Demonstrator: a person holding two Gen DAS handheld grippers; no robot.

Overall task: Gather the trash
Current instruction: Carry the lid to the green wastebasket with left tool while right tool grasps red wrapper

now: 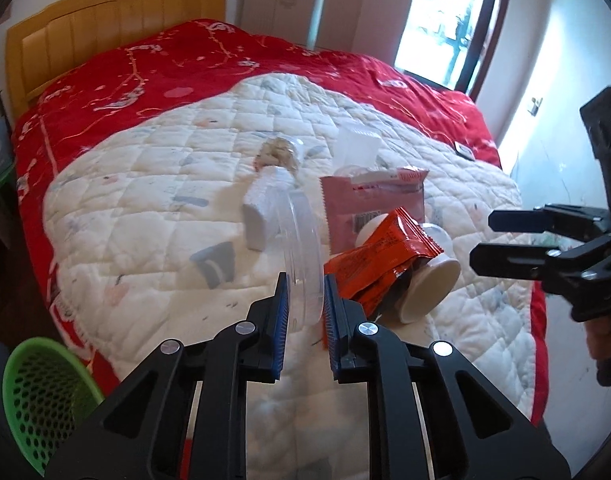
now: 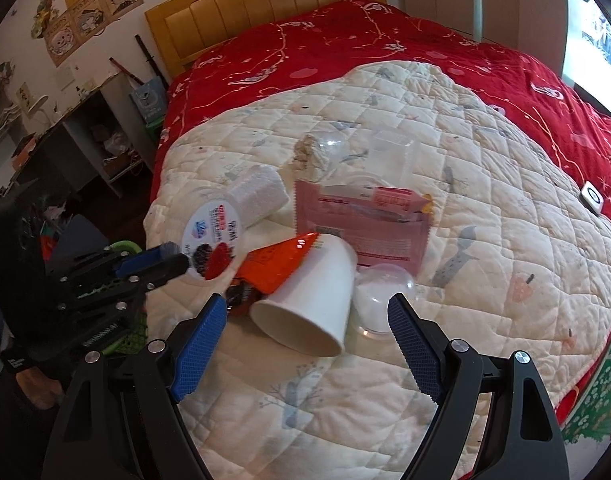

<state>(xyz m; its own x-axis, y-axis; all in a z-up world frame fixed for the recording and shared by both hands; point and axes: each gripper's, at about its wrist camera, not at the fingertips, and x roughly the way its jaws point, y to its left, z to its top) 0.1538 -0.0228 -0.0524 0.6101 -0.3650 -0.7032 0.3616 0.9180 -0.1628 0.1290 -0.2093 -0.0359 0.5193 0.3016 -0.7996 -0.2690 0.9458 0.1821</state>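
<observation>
Left gripper [image 1: 304, 294] pinching clear plastic lid [image 1: 301, 252] by near edge, lid lifted off quilt [image 1: 145, 184]. Right gripper [image 2: 307, 316] spread wide, holding nothing, hovering over tipped white paper cup [image 2: 317, 292]. Orange wrapper [image 2: 281, 264] leaning on cup, pink packet [image 2: 361, 224] just beyond. Green basket [image 1: 41, 396] low on left, off bed.

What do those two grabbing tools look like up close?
Both tongs, left and right, are black angular plastic frames with triangular cut-outs and round silver bolts. Each finger ends in a blue ridged pad. A metal spring shows on the left one's body in the right view. No cables visible.
</observation>
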